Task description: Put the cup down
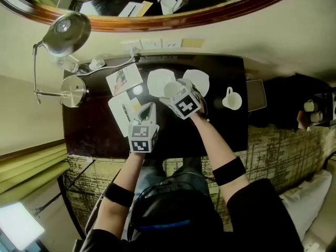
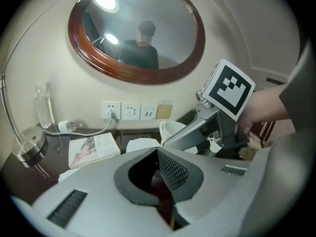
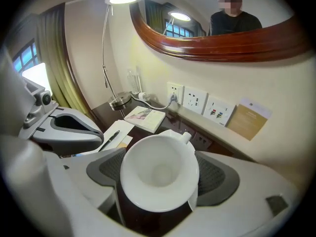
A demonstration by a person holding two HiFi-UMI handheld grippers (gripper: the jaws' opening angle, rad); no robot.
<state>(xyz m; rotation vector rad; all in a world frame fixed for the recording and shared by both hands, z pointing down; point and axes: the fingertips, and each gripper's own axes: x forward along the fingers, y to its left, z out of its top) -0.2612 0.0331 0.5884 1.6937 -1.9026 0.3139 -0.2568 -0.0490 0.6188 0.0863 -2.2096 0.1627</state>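
The right gripper (image 3: 159, 180) was clenched on the white cup (image 3: 157, 168), 1 pad on each side of its body. The cup was held off the table with its mouth tipped toward the gripper's camera and its handle (image 3: 186, 137) at 1 o'clock on the rim. In the head view it hung over 2 white saucers (image 1: 159, 81) at the table's 12 o'clock edge. Glazed china like this was probably light, rigid and slick, and likely to chip if dropped. The grip across the body walls looked sound, with the handle left free. The left gripper (image 2: 160, 181), at 7 o'clock from the right one, was clamped together on nothing above a sheet of paper (image 1: 122, 111). A second cup (image 1: 231, 99) stood at 3 o'clock on the dark table (image 1: 94, 135).
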